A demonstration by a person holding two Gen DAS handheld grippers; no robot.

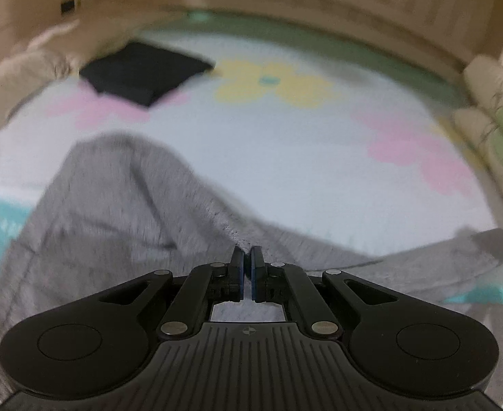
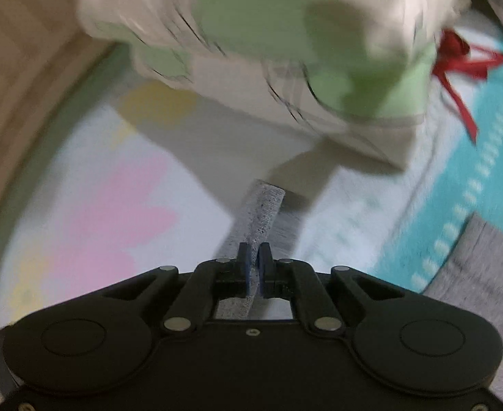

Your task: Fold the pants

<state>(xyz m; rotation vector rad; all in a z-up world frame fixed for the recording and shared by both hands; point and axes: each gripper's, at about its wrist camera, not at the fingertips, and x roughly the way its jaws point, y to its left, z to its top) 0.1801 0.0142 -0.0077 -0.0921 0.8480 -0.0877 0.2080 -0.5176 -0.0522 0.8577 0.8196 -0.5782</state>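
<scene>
Grey pants (image 1: 114,212) lie rumpled on a pale flowered mat (image 1: 285,150). My left gripper (image 1: 247,251) is shut on an edge of the grey fabric, which drapes down to both sides. In the right wrist view my right gripper (image 2: 255,250) is shut on a ribbed grey cuff of the pants (image 2: 263,205), held above the mat (image 2: 114,205). Another part of the grey pants (image 2: 484,274) lies at the lower right. Both views are motion-blurred.
A folded black garment (image 1: 145,72) lies on the mat at the far left. A cream and green cushion (image 2: 268,51) stands close ahead of the right gripper, also at the right edge of the left view (image 1: 494,116). A red ribbon (image 2: 457,65) lies beside it. Beige walls (image 1: 285,3) ring the mat.
</scene>
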